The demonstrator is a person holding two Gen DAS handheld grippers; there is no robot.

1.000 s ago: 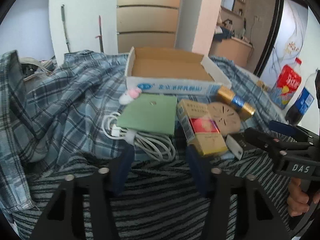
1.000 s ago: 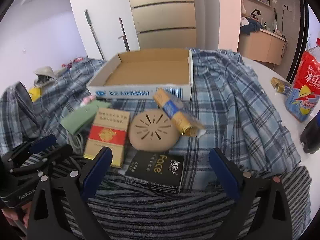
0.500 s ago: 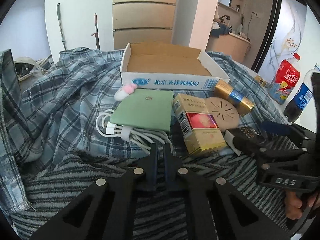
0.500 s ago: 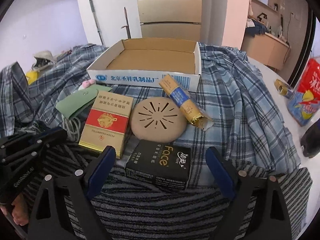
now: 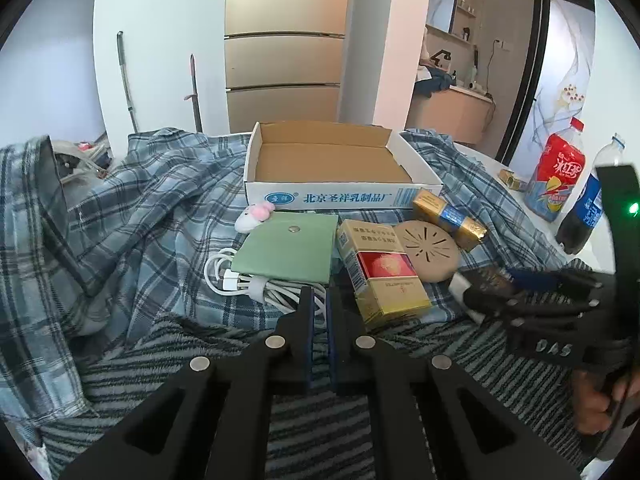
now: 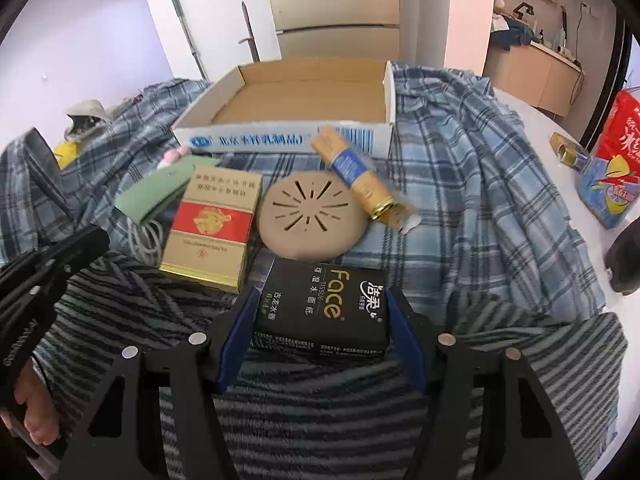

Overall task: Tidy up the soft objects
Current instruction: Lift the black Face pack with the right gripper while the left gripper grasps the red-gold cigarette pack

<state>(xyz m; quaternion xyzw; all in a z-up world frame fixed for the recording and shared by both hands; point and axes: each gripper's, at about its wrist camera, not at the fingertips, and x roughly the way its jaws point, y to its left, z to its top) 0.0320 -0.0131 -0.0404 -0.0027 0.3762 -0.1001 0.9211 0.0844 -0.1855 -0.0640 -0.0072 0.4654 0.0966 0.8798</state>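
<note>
A black "Face" tissue pack (image 6: pixel 322 310) lies on striped cloth, and my right gripper (image 6: pixel 320 304) is shut on it, blue pads against both its sides. My left gripper (image 5: pixel 318 300) is shut and empty, its tips just before a white coiled cable (image 5: pixel 256 284) under a green pouch (image 5: pixel 290 246). An open cardboard box (image 5: pixel 332 160) sits behind, empty. The right gripper (image 5: pixel 516 284) shows at the right of the left wrist view, over the pack.
A red-gold carton (image 6: pixel 214 224), a tan round disc (image 6: pixel 310 216) and a gold wrapped roll (image 6: pixel 358 174) lie on the plaid shirt (image 6: pixel 472 184). A small pink plush (image 5: pixel 256 214) lies by the pouch. Bottles (image 5: pixel 558 172) stand at the right.
The left gripper shut with nothing in it. The right gripper moved forward and closed onto the black tissue pack.
</note>
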